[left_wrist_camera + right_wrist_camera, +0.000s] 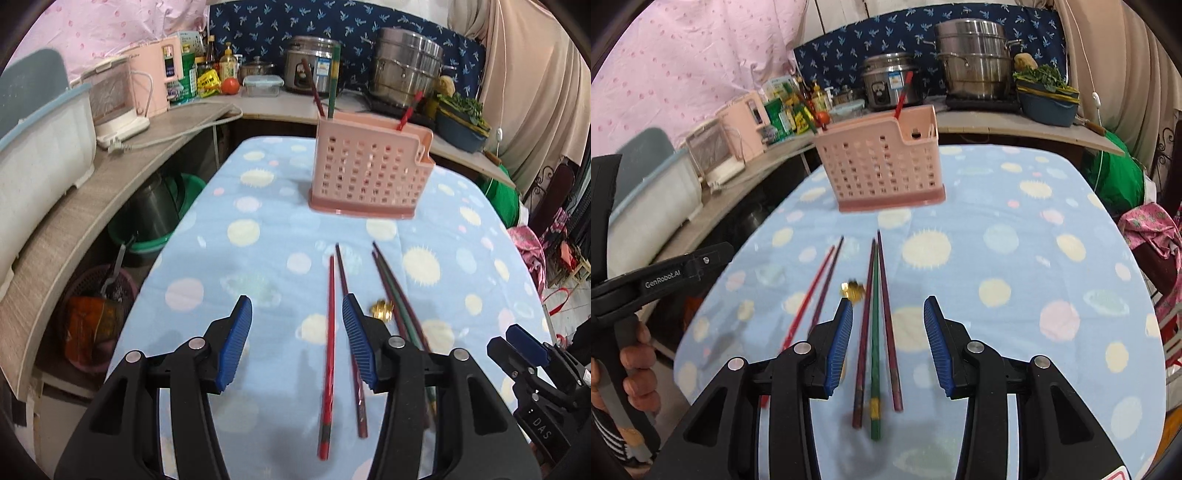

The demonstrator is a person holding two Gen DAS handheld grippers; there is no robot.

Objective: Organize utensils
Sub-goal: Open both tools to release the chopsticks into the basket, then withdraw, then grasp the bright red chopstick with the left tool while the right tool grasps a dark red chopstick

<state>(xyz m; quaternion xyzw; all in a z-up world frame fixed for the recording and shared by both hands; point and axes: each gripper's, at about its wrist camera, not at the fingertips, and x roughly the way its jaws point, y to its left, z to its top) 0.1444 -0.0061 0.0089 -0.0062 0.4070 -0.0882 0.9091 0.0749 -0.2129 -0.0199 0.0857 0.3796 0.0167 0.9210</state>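
Note:
A pink perforated utensil holder [364, 171] [882, 166] stands at the far middle of the table and holds a few chopsticks. Several chopsticks lie loose on the blue dotted cloth [258, 236] [1015, 266]. My left gripper [297, 343] is open above a red chopstick [328, 354], with a dark one [351, 350] beside its right finger. My right gripper [888, 347] is open above a dark, a green [874, 354] and another dark chopstick lying side by side. A small gold piece [382, 309] [854, 290] lies between the two groups.
A grey counter [122, 162] runs along the left and back with a kettle, bottles, a rice cooker [314, 68] and a steel steamer pot [975, 61]. Buckets and a basket stand under the counter on the left. The table edge drops off on the right.

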